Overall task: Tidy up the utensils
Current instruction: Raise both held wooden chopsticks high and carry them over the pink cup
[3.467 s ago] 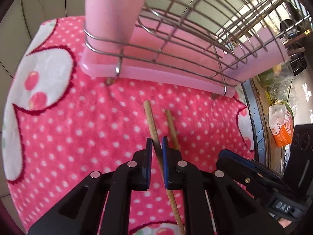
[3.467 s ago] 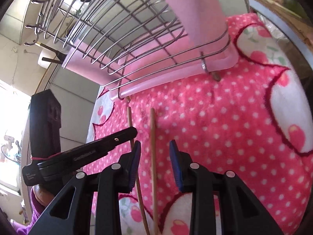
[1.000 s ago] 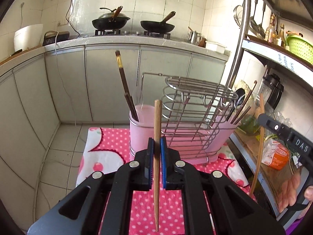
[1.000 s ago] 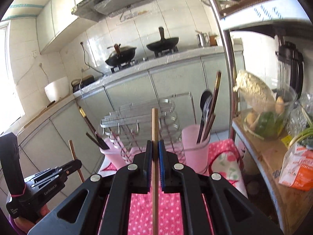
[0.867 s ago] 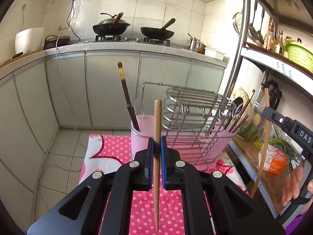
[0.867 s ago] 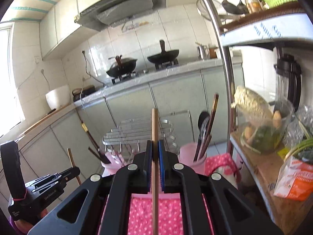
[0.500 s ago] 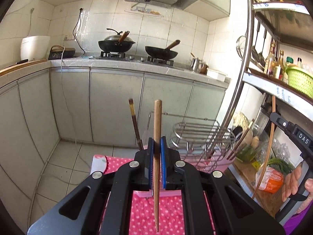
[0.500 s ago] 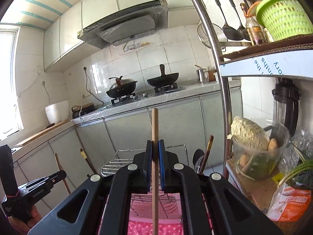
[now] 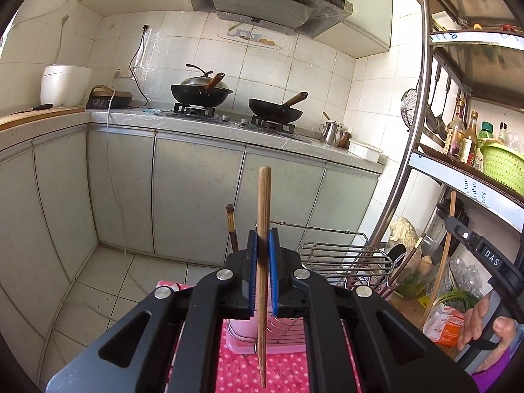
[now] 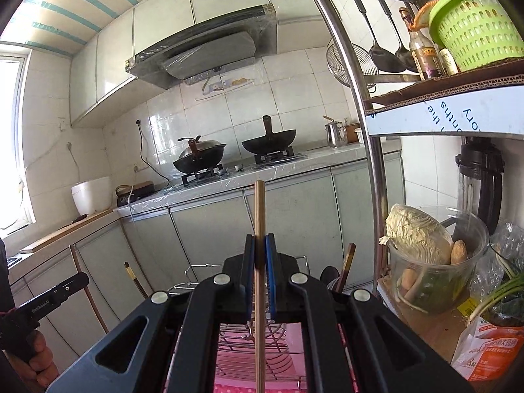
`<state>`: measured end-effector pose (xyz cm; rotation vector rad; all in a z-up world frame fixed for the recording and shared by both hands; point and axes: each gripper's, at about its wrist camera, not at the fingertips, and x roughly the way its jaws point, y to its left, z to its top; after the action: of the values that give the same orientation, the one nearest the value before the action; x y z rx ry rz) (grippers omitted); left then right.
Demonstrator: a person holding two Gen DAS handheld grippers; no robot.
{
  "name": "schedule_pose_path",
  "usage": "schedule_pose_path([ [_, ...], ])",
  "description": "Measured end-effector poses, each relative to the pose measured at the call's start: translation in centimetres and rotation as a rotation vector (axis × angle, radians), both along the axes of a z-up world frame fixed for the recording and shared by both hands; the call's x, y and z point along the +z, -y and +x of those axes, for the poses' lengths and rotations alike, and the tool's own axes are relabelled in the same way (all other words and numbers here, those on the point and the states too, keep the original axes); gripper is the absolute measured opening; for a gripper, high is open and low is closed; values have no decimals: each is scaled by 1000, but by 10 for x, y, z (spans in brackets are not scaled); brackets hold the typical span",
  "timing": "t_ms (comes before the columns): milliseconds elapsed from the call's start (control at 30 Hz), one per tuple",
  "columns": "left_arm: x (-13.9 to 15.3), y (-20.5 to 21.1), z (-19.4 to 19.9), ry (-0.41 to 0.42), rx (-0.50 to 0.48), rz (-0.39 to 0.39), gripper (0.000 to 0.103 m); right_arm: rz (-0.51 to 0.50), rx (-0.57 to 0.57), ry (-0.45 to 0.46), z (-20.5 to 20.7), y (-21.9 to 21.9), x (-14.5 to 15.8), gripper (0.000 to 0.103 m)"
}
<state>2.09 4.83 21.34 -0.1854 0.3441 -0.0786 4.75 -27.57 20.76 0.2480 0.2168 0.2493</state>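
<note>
My left gripper (image 9: 262,249) is shut on a wooden chopstick (image 9: 263,209) that stands upright, high above the pink polka-dot cloth (image 9: 242,371). My right gripper (image 10: 260,252) is shut on a second wooden chopstick (image 10: 259,216), also upright. Below both is the wire dish rack (image 9: 340,258) on a pink tray, with a pink utensil cup (image 9: 240,326) holding dark chopsticks (image 9: 231,229). The rack also shows in the right wrist view (image 10: 249,337). The right gripper and its chopstick appear at the right of the left wrist view (image 9: 471,245); the left gripper appears low left in the right wrist view (image 10: 49,298).
A metal shelf post (image 9: 402,163) and shelves with bottles and a green basket (image 10: 475,23) stand on the right. A clear bowl of vegetables (image 10: 425,262) and an orange packet (image 10: 491,350) sit on the lower shelf. Cabinets and a stove with woks (image 9: 235,98) are behind.
Both grippers closed on the chopsticks lying on the cloth, lifted them and kept rising; the rack and cup now sit lower in both views.
</note>
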Motion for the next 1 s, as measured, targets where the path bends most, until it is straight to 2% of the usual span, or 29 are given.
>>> schedule_pose_path([
  [1000,15,8,-3,53,8,22,6,-54,-63,7,11,-2,6,6],
])
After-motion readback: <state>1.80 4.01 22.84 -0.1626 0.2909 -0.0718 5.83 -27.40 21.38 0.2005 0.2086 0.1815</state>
